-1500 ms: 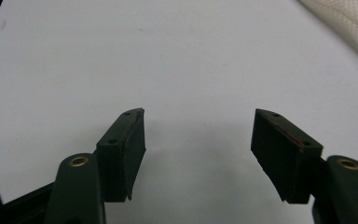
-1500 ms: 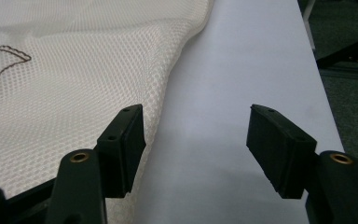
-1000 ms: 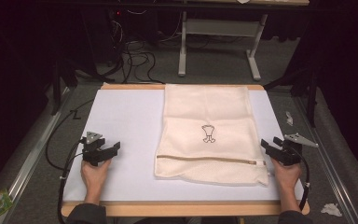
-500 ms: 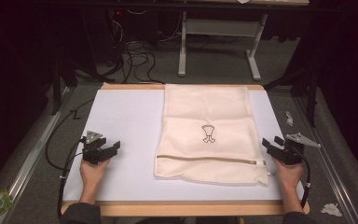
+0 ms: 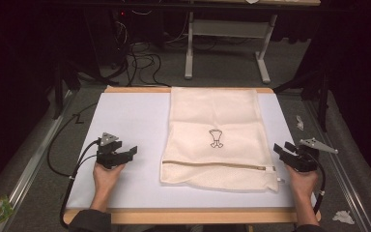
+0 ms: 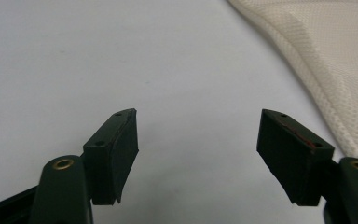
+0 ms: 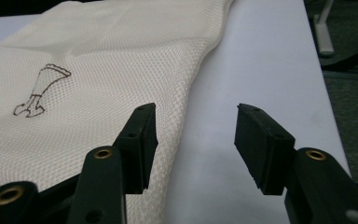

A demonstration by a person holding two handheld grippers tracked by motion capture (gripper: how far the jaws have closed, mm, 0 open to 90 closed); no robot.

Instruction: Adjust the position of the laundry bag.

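1. A cream mesh laundry bag (image 5: 215,137) lies flat on the white worktop (image 5: 130,121), right of the middle, its long side running from the far edge toward the person.
2. A zip (image 5: 217,165) runs across the bag close to its near edge, and a small dark outline drawing (image 5: 216,138) sits near the bag's centre.
3. The left claw (image 5: 125,153) is held in the person's left hand (image 5: 107,175) over the bare worktop, well apart from the bag's left edge. In the left gripper view its jaws stand wide apart with nothing between them, and the bag's mesh edge (image 6: 321,60) shows at the upper right.
4. The right claw (image 5: 281,151) is held in the right hand (image 5: 303,180) just beside the bag's near right corner, at the end of the zip.
5. In the right gripper view the right claw (image 7: 193,140) is released: one jaw hangs over the mesh of the bag (image 7: 98,84), the other over bare worktop, and nothing is grasped.
6. A black cable (image 5: 70,159) trails from the left claw off the worktop's left side.
7. Beyond the worktop, grey table legs (image 5: 227,48) and loose cables lie on the dark floor.
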